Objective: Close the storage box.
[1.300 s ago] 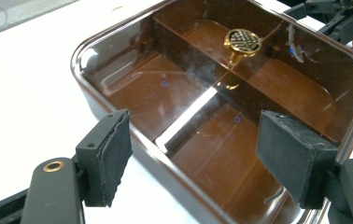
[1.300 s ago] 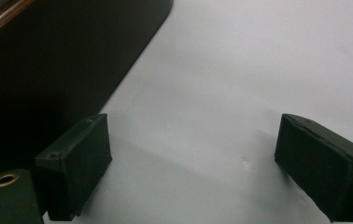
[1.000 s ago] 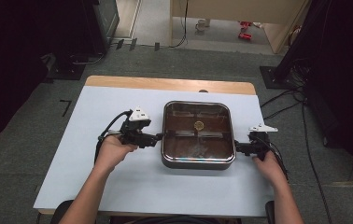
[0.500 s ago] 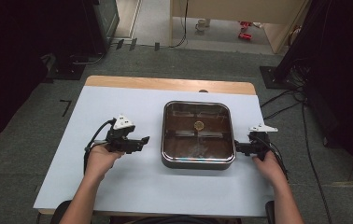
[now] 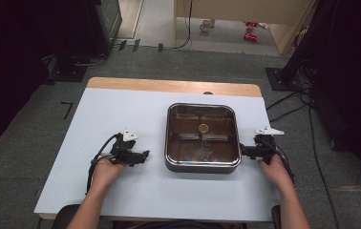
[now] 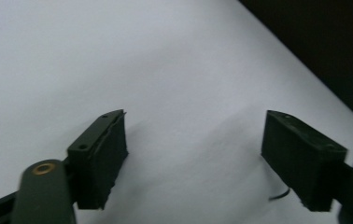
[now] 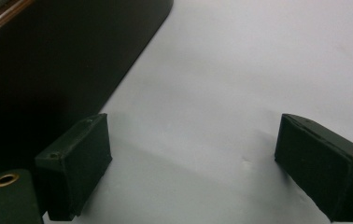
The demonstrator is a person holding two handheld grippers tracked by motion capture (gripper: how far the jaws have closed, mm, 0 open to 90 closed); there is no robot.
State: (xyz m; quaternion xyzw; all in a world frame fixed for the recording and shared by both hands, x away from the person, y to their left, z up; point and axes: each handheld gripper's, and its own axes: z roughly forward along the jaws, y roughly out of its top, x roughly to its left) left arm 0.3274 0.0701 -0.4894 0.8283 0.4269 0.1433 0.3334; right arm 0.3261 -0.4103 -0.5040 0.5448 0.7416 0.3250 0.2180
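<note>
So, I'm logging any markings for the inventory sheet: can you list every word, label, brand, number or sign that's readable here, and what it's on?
None can be read.
The pan has a small round gold spot inside, too small to tell whether it is a label or bears any text.
The left gripper, the right gripper and the white table cover show no lettering.

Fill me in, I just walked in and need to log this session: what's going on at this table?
A person sits at a white table holding tongs in each hand. A square pan with a glass lid stands in the middle. The left tongs are open and have pulled back from the pan's left side, gripping nothing. The right tongs are open too, right beside the pan's right edge, with only bare table between their jaws.
</note>
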